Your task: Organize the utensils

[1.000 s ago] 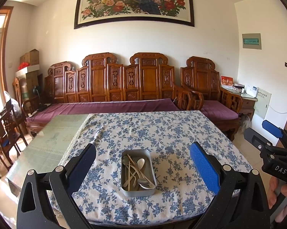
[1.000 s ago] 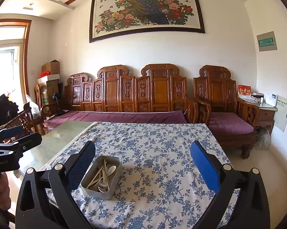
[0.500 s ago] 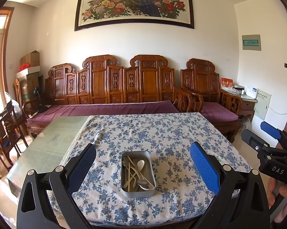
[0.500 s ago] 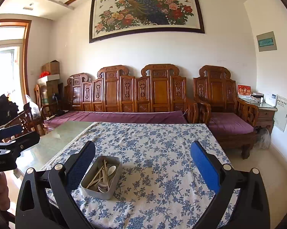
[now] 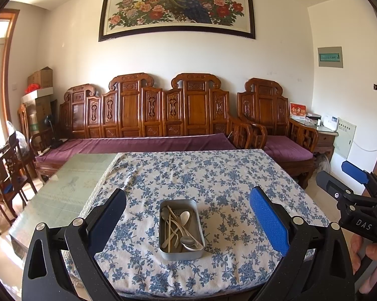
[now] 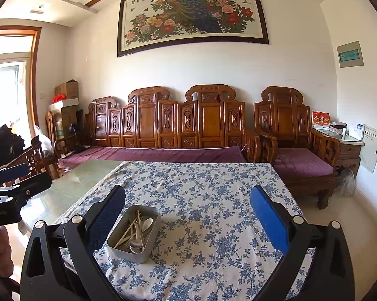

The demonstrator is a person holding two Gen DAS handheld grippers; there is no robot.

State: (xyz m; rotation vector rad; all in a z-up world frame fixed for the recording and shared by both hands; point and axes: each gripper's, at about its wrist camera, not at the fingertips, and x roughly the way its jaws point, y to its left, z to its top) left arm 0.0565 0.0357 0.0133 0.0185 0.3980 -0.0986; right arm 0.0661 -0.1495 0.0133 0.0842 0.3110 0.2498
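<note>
The utensils (image 5: 179,228) lie all together in a metal tin (image 5: 181,254), spoons and pale sticks crossed over one another in a loose heap, bowls and handles pointing several ways. The tin sits on the near middle of the flowered cloth (image 5: 213,175), which covers the right part of the table (image 5: 63,188); bare glass shows to the left.

The left gripper (image 5: 187,215) hangs above the near table edge with the tin straight ahead between its spread jaws, gripping nothing. The right gripper (image 6: 187,215) is also spread wide and empty, with the tin ahead and to its left, close to its left finger (image 6: 108,215).

This scene would suit utensils gathered into the tin as well as a heap waiting to be sorted out of it, so I judge no move certain. If a piece is to be lifted, it would go best to choose the topmost one, close on its handle rather than the bowl, and steady the tin's rim with the other gripper, since the light tin could slide on the cloth.
</note>
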